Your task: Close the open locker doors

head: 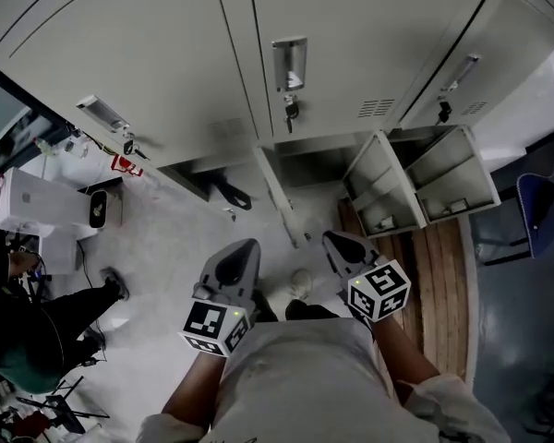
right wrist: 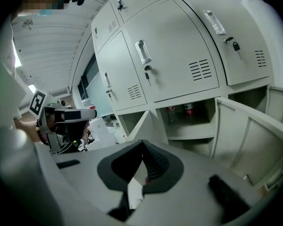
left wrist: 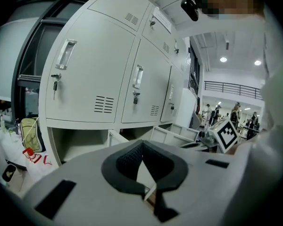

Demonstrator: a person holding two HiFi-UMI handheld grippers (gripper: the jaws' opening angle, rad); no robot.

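- Lockers [head: 166, 72] fill the background, pale floor [head: 166, 238] in front; upper row closed, bottom row open.
- Thin door [head: 282, 199] swings out edge-on toward the person, near the middle.
- Right doors [head: 380, 185], two of them, stand wide open, angled over the floor at the right.
- Left bay [head: 212, 175] is also open; can't make out its door.
- Left gripper [head: 243, 249]: jaws shut tip to tip, nothing between them, held low by the torso and pointing at the bottom row.
- Right gripper [head: 337, 241]: same, jaws together and empty, nearest the thin door.
- Neither gripper touches a door; both are well apart from the lockers.
- Likely reason for shut jaws: doors get pushed, not grasped, so a closed tip makes a firm pusher.
- Task looks not yet begun; the thin door seems the handiest first push.
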